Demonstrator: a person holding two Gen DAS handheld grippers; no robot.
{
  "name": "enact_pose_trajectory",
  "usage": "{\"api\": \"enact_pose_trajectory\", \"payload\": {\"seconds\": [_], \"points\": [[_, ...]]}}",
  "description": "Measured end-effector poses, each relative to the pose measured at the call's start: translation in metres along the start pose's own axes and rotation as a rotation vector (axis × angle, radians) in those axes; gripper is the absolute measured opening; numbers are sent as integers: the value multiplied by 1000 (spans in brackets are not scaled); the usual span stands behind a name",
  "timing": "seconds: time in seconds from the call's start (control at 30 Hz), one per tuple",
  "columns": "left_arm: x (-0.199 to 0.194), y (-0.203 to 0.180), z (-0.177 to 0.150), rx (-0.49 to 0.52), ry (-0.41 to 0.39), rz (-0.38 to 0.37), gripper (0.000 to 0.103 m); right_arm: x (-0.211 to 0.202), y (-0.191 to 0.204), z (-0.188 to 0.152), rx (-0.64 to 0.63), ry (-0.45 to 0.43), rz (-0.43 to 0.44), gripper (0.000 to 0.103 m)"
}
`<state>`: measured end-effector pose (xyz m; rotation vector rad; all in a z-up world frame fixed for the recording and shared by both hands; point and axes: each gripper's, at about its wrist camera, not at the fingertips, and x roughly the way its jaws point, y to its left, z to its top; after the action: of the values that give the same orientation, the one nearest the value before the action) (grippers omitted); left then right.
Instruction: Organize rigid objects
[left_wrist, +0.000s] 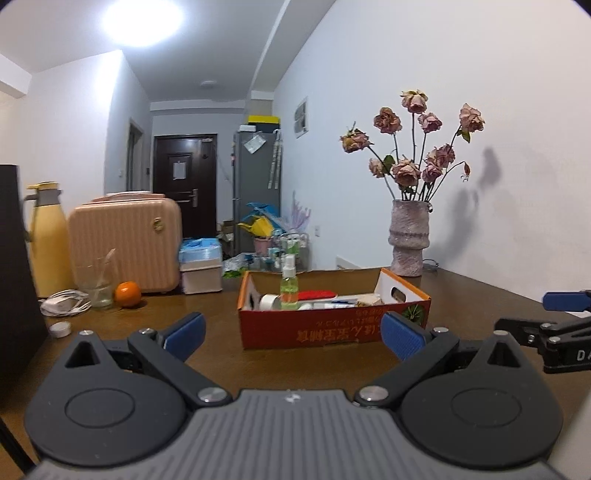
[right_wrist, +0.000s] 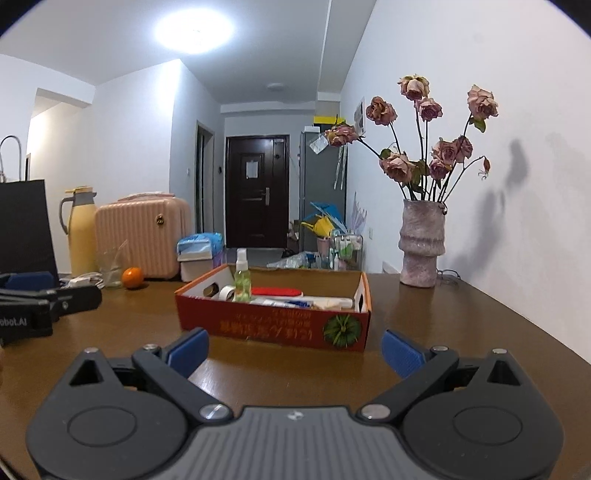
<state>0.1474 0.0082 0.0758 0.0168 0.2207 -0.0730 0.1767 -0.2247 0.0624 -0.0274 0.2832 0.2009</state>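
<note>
The brown desk carries everything in front of me, and on it, straight ahead of both my pairs of jaws and well apart from them, sits one red cardboard box holding the rigid things. My left gripper is released, its two blue pads spread wide with nothing between them, and the box shows in the gap, lying a little right of centre. My right gripper is likewise released and bare, with the same box ahead, slightly left of centre. Far to the left stands one peach suitcase, and beside it one yellow thermos jug. At the far right corner, against the wall, one pink vase holds dried roses; I count about nine blooms. Inside the box one green spray bottle stands upright near the left end, with one white tape roll just beside it, one red flat item behind, and white tubes lying lengthwise that I cannot count surely. Out on the desk near the suitcase are one clear glass, one orange just beside it, one white charger with its cable, and one small tealight.
</note>
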Motion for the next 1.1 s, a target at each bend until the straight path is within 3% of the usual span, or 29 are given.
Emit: {"api": "enact_pose_trajectory", "payload": {"seconds": [0.43,0.57,0.7,0.77,0.9,1.1], "points": [[-132,-2,-41,88,-66,1,103,-125,38,-27,-64,-46,-14,103],[-147,3,-45,30,-50,24,103,-146,48,-30,-74,-61,-19,103],[-160,6,-49,-6,-56,43,103,-159,57,-39,-2,-78,-20,103],[-164,4,-51,-2,-68,48,103,-164,65,-48,15,-88,-51,103],[-172,-7,-53,48,-97,27,103,-168,71,-59,8,-59,-27,103],[-176,-12,-55,66,-112,19,103,-172,70,-56,2,-92,-53,103]]}}
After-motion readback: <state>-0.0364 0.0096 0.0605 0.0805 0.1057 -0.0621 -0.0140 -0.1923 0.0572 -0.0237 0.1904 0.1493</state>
